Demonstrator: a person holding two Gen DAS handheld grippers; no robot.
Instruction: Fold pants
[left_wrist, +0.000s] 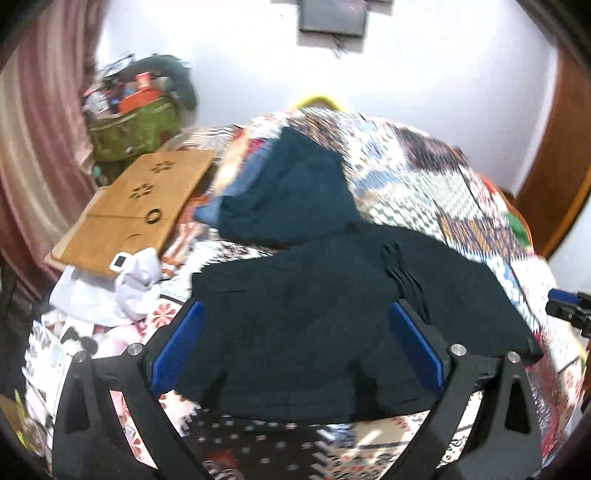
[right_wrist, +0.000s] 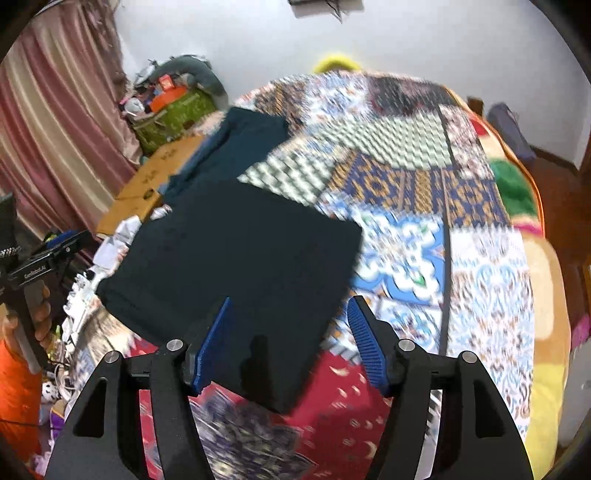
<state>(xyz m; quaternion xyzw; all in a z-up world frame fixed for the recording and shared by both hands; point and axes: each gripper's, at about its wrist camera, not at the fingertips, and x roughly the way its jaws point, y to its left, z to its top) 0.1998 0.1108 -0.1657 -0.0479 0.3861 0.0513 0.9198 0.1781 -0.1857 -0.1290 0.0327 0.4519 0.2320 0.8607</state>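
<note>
- My left tongs (left_wrist: 295, 332) hung spread and empty over the dark pants (left_wrist: 332, 295), folded flat on the quilt (left_wrist: 424, 177).
- My right tongs (right_wrist: 288, 332) were released too; dipping could snag and undo the fold.

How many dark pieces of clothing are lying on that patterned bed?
2. A black folded pair of pants lies nearest, on the patchwork quilt. A dark teal folded garment lies just beyond it, toward the wooden lap tray. Others could be hidden underneath.

Both wrist cameras look down (steeply) at one bed (left_wrist: 424, 173).
</note>
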